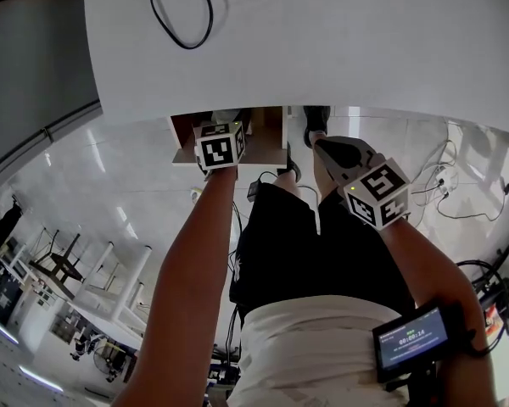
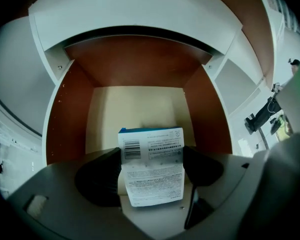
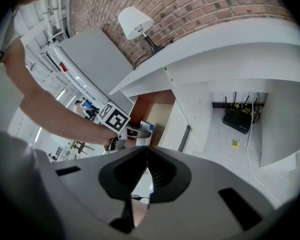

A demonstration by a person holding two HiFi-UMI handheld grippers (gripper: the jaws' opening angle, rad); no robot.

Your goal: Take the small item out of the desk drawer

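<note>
A small white box [image 2: 151, 143] with a blue top edge, a barcode and fine print stands upright between the jaws of my left gripper [image 2: 152, 168], which is shut on it. It is held just over the open desk drawer [image 2: 65, 119], which has red-brown walls and a bare cream floor. In the head view the left gripper's marker cube [image 1: 219, 145] sits at the drawer's front [image 1: 267, 139] under the white desk top [image 1: 339, 49]. My right gripper [image 3: 147, 156] is shut with nothing in it and hangs to the right of the drawer, seen also in the head view as the right gripper [image 1: 329, 147].
A black cable loop [image 1: 180, 15] lies on the desk top. A white lamp [image 3: 136, 21] stands on the desk by a brick wall. A black router [image 3: 241, 119] and cables sit on the floor under the desk. The person's legs [image 1: 297, 244] are close below the drawer.
</note>
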